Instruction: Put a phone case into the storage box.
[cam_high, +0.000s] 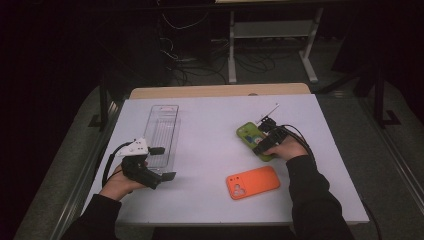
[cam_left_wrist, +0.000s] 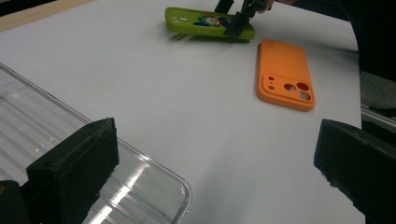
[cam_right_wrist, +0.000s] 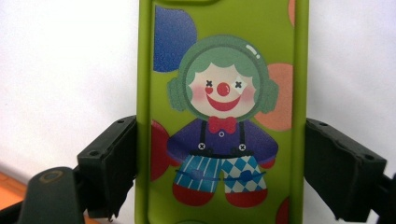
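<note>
While the right claw (cam_right_wrist: 219, 172) straddles the green case (cam_right_wrist: 224, 112), jaws flank its two long edges, touching or a hair off; I can't tell if it's clamped yet. From the high view, the green case (cam_high: 252, 139) lies flat on the white surface (cam_high: 210, 200), right of centre, with the right claw (cam_high: 267, 140) over its near end.

Progress, as I judge it: early. Likely job is moving cases into the clear tray (cam_high: 162, 132) at left. Tray looks empty; both cases are on the surface. Orange case (cam_high: 253, 182) lies untouched, nearer the person, just apart from the green one. Left: close grip, lift, carry across, place; then repeat for orange.

Left claw (cam_high: 162, 162) is wide, holding nothing, parked at the tray's near end. In the left gripper view, one jaw sits over the tray's corner (cam_left_wrist: 177, 196).

Room: wide bare stretch between tray and cases, nothing in the carry path. Green case is well inside the surface's right edge. Tray is narrow with raised walls, so the case probably needs aligning lengthwise. Left claw may need to back off the tray's near end first.
</note>
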